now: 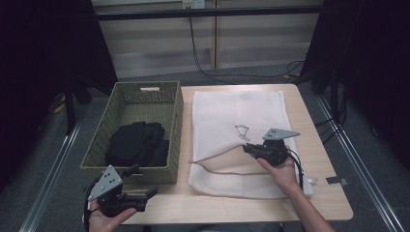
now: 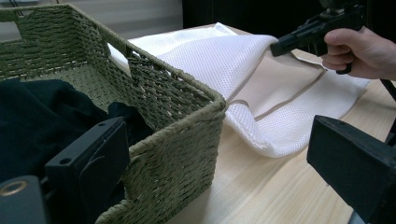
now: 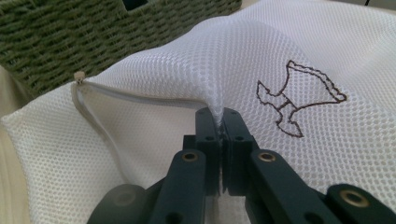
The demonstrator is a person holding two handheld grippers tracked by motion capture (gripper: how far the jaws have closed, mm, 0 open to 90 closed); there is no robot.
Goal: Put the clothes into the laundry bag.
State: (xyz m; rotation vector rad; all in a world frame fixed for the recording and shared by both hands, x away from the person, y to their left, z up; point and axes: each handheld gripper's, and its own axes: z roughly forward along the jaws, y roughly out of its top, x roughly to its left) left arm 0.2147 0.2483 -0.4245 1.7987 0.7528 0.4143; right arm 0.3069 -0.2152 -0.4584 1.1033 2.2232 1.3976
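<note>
Black jaws of the left gripper [image 2: 224, 172] are rising at the bottom of the left gripper view, spread wide w/ nothing between them: one jaw is sitting lower left against the basket's near wall, the other lower right over bare tabletop. In the high view the left gripper [image 1: 147, 192] is showing at lower left, held in the person's left hand [image 1: 112, 217] at the table's near edge, just in front of the woven basket [image 1: 173, 125].

Basket is olive-green, rectangular, occupying the left-centre of the high view, on the left part of the wooden table [image 1: 319, 145]. Black clothing [image 1: 138, 142] is lying bunched inside it, toward the near end; in the left gripper view the clothing [image 2: 42, 121] is sitting at left, behind the basket rim [image 2: 187, 116].

Right gripper [image 3: 218, 122], centre-bottom of its own view, is pinching a fold of the white mesh bag [image 3: 177, 60], jaws pressed together on the fabric & pulling it up into a small peak. A brown outline logo [image 3: 299, 100] is showing right of the pinch; the zip edge w/ its end stop [image 3: 80, 77] is running at left.

In the high view the mesh bag [image 1: 232, 111] is lying flat at centre-right of the table, just beside the basket, w/ the right gripper [image 1: 247, 149] on its near half, held by the right hand [image 1: 280, 169]. In the left gripper view the bag [image 2: 205, 60] is lifting at upper centre, opening a gap, w/ the right gripper [image 2: 280, 46] at upper right.
</note>
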